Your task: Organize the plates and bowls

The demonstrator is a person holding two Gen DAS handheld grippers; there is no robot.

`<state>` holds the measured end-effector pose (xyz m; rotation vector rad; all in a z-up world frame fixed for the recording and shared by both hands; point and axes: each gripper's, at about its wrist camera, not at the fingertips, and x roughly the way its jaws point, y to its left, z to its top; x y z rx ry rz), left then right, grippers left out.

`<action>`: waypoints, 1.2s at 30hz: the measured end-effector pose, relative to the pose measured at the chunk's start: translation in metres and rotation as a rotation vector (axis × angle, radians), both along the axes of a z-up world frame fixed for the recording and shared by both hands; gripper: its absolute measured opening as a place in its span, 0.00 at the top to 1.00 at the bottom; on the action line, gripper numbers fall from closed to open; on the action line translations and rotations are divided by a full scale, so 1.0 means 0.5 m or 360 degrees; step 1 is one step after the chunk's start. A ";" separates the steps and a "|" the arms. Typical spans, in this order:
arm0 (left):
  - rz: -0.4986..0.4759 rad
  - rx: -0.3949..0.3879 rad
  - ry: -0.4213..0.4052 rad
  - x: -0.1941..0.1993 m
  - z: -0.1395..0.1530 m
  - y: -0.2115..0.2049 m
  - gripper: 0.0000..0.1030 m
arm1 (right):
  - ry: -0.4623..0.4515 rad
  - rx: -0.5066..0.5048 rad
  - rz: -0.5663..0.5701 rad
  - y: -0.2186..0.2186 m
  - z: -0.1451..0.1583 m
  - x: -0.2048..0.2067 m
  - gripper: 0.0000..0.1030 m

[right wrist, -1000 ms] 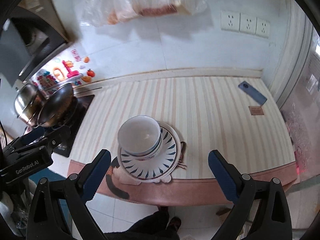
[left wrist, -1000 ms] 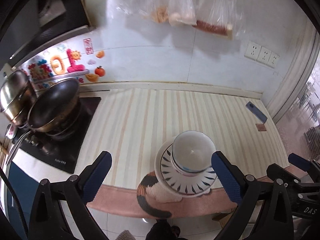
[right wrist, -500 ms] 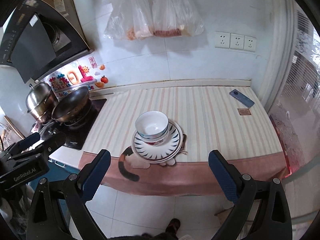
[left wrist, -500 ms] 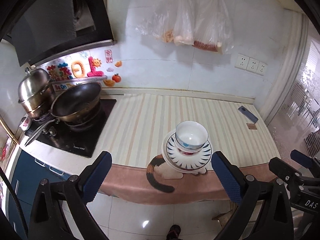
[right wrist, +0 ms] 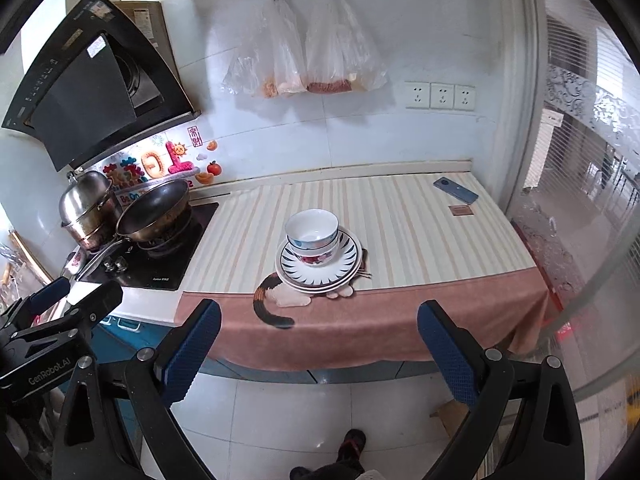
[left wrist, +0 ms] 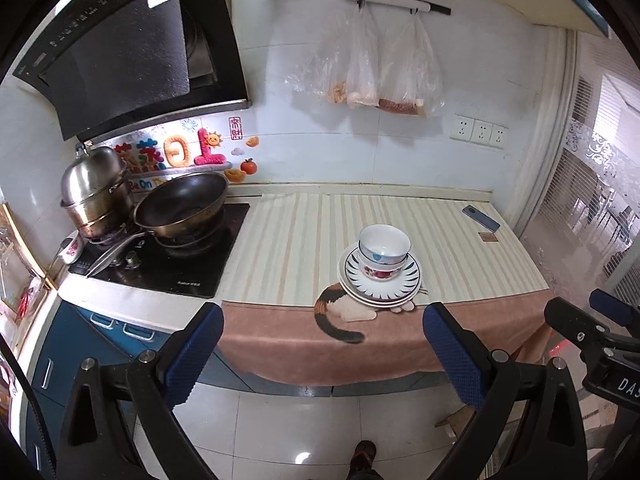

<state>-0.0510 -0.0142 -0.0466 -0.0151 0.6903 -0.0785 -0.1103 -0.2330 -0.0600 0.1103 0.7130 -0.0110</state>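
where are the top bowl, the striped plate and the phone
top bowl (right wrist: 311,227): right wrist view, on its white inside.
striped plate (right wrist: 347,259): right wrist view, on its blue-striped rim right of the bowls.
phone (right wrist: 455,190): right wrist view, on its blue back, at the counter's far right.

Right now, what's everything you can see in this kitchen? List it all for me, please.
bowls: two nested, white with blue and red patterns, on the plates.
plates: a small stack, white with dark blue rim marks, at the counter's front edge.
cloth: one, cream striped with pink border and cat picture, covering the counter.
wok: one, dark, on the stove.
steel pot: one, silver, lidded, behind the wok.
range hood: one, black, above the stove.
plastic bags: several, clear, hanging on the wall.
sockets: three, white, on the wall.
phone: one, blue, far right of the counter.
left gripper: blue pads, open, empty.
right gripper: blue pads, open, empty.
shoe: one, on the floor tiles.
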 end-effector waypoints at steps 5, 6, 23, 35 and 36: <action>-0.0015 -0.0017 -0.0032 -0.055 0.006 0.017 0.01 | -0.0030 -0.0003 -0.0020 0.014 0.008 -0.062 0.02; -0.0014 -0.0018 -0.0039 -0.064 0.008 0.019 0.01 | -0.0037 -0.0005 -0.0023 0.016 0.011 -0.071 0.02; -0.0008 -0.0048 -0.0123 -0.137 0.027 0.048 0.01 | -0.0097 -0.0025 -0.0024 0.042 0.036 -0.147 0.02; -0.0005 -0.0058 -0.0115 -0.149 0.022 0.064 0.01 | -0.0099 -0.0016 -0.0024 0.051 0.038 -0.161 0.02; -0.0006 -0.0057 -0.0116 -0.150 0.023 0.066 0.01 | -0.0101 -0.0015 -0.0024 0.051 0.039 -0.161 0.02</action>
